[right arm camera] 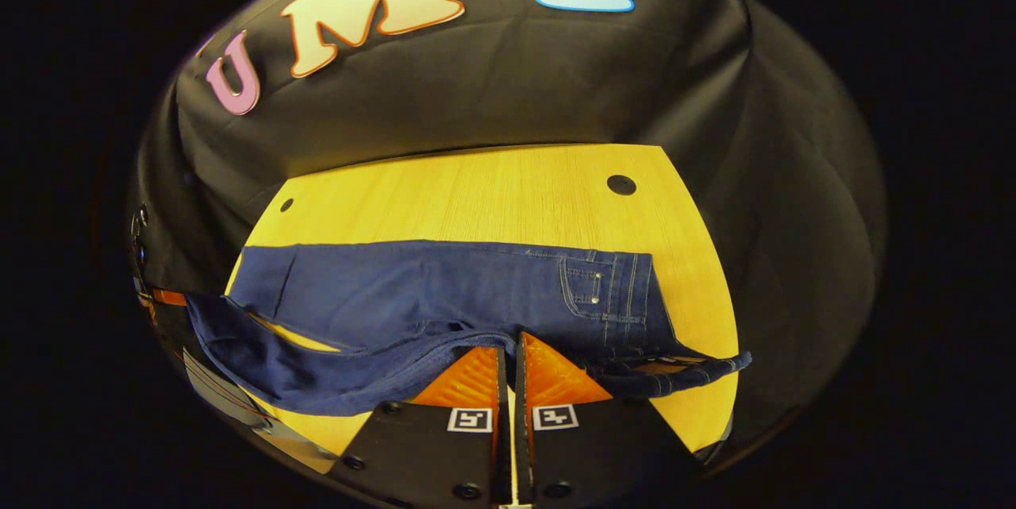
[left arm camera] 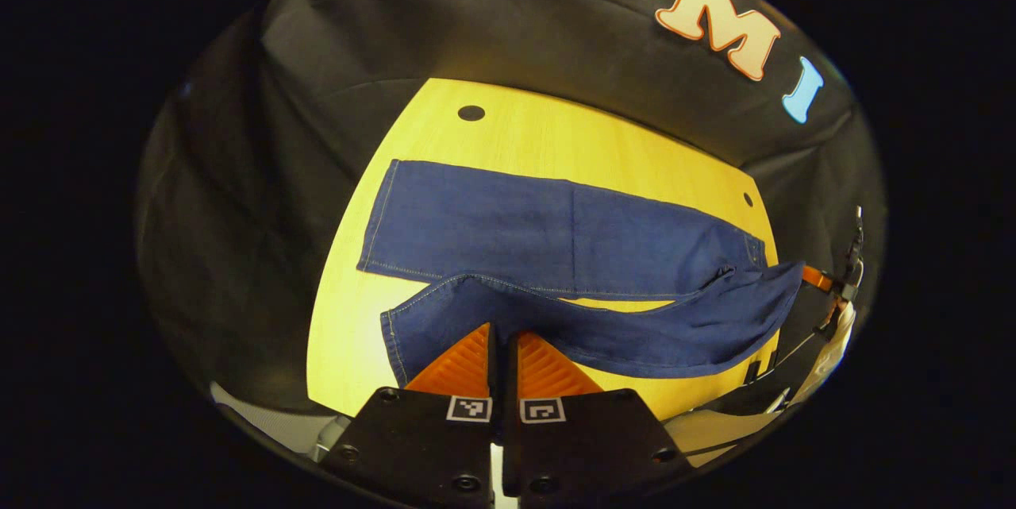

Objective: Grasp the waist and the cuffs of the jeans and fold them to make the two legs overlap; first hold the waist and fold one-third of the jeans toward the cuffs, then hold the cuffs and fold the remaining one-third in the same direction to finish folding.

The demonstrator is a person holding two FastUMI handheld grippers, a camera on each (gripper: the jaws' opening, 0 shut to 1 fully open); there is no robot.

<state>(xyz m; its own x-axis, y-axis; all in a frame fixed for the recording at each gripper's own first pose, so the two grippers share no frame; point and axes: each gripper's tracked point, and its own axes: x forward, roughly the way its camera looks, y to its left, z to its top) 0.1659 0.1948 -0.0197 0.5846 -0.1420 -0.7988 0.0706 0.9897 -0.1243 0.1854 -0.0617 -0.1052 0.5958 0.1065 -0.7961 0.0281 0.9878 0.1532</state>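
Dark blue jeans [left arm camera: 556,231] lie lengthwise on the yellow table [left arm camera: 556,136]. The far leg rests flat. The near leg [left arm camera: 635,334] is raised off the table, and my left gripper [left arm camera: 502,334] is shut on its edge close to the cuff. In the right gripper view the jeans [right arm camera: 444,287] show their pocket and waist at the right, with my right gripper [right arm camera: 512,342] shut on the lifted near waist edge. The right gripper [left arm camera: 821,280] also shows at the far right of the left gripper view, holding the waist end. The left gripper [right arm camera: 167,296] sits at the far left of the right gripper view.
The table [right arm camera: 476,191] has a round dark hole [right arm camera: 621,184] near its far corner, seen as the hole [left arm camera: 471,113] in the left gripper view. Black cloth walls surround the table on all far sides. Bare wood runs behind the jeans.
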